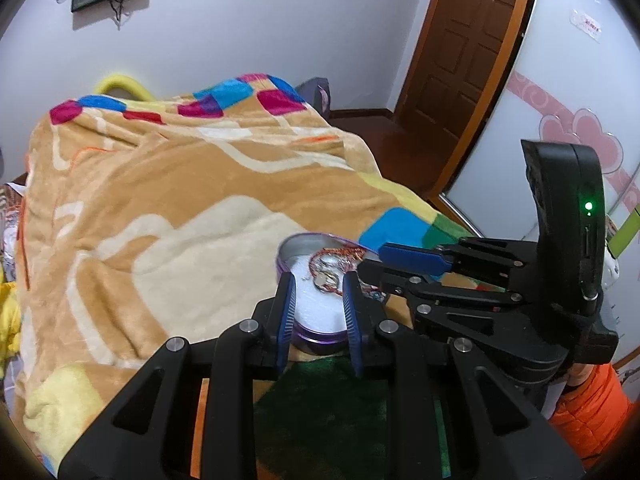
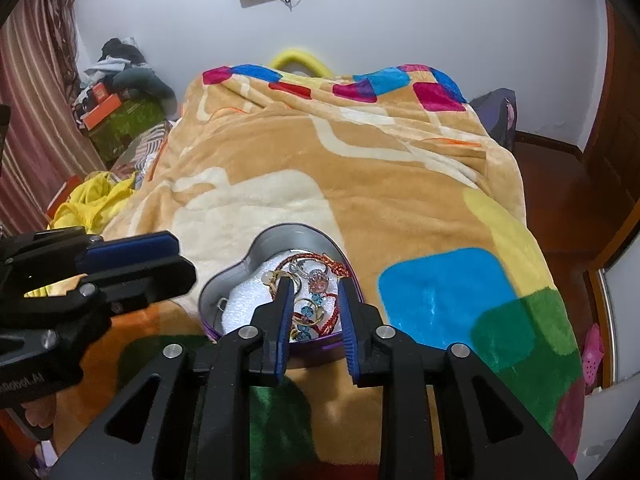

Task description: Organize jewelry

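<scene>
Right claw point(image 2: 313, 286): mine, jaws parted, grasping nothing, poised over the tin at lower centre.
Left claw point(image 1: 318, 280): mine, likewise released, above the same tin.
Heart tin point(image 2: 256, 246): lidless, lower centre, resting on the blanket point(image 2: 360, 168).
Jewelry point(image 2: 316, 280): tangled heap inside the tin, on white padding.
Handling: I judge it light, limp, snag-prone; pinch one red cord point(image 2: 336, 266), not the beads.
Obscured: my fingers cover part of the heap; individual pieces cannot be separated.
</scene>
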{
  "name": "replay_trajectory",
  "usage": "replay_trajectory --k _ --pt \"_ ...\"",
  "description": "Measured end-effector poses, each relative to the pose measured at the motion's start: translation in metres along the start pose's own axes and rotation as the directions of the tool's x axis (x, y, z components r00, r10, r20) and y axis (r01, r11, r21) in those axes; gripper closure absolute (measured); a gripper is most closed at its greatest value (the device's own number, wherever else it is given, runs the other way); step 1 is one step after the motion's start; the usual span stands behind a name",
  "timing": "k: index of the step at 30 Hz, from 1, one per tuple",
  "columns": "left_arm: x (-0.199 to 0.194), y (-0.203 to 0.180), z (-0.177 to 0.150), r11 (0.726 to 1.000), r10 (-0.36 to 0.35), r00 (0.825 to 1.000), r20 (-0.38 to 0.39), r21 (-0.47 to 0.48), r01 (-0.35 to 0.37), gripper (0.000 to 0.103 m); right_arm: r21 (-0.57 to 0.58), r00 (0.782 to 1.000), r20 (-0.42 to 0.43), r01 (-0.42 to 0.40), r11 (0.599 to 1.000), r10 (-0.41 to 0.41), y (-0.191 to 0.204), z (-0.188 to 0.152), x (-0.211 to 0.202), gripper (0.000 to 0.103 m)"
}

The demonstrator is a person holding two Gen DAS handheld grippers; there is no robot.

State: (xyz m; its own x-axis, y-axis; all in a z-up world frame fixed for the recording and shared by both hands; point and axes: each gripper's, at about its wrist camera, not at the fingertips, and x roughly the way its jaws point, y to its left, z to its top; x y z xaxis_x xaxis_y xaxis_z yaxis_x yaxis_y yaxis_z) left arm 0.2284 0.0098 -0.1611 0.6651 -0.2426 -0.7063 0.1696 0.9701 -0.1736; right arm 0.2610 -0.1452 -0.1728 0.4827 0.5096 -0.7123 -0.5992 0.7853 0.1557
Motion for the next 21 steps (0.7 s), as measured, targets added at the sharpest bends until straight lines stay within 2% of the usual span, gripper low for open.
replay_trajectory --k 7,12,14,16,19,21 --pt "-0.042 0.000 0.012 0.999 0.033 0.995 0.097 -0.009 -0.032 0.080 0.010 0.998 0.065 0.003 1.000 -0.004 0.008 0.008 -0.034 0.081" --pt "-0.089 -0.007 0.021 0.998 0.055 0.978 0.200 0.000 -0.056 0.079 -0.009 0.984 0.173 0.037 0.999 -0.035 0.022 0.014 -0.081 0.080" --pt "-0.111 -0.013 0.023 0.997 0.067 0.965 0.252 0.006 -0.071 0.076 -0.008 0.973 0.228 0.042 0.999 -0.039 0.027 0.015 -0.103 0.080" --pt "-0.134 -0.021 0.022 0.996 0.083 0.947 0.310 0.011 -0.091 0.068 -0.005 0.955 0.292 0.047 0.999 -0.043 0.034 0.015 -0.129 0.080" --pt "-0.170 -0.035 0.017 0.993 0.103 0.908 0.406 0.019 -0.121 0.057 -0.005 0.916 0.396 0.062 0.998 -0.055 0.045 0.013 -0.167 0.079" --pt "-0.194 -0.045 0.012 0.991 0.110 0.876 0.469 0.020 -0.135 0.052 -0.011 0.883 0.465 0.080 0.997 -0.066 0.055 0.009 -0.193 0.077"
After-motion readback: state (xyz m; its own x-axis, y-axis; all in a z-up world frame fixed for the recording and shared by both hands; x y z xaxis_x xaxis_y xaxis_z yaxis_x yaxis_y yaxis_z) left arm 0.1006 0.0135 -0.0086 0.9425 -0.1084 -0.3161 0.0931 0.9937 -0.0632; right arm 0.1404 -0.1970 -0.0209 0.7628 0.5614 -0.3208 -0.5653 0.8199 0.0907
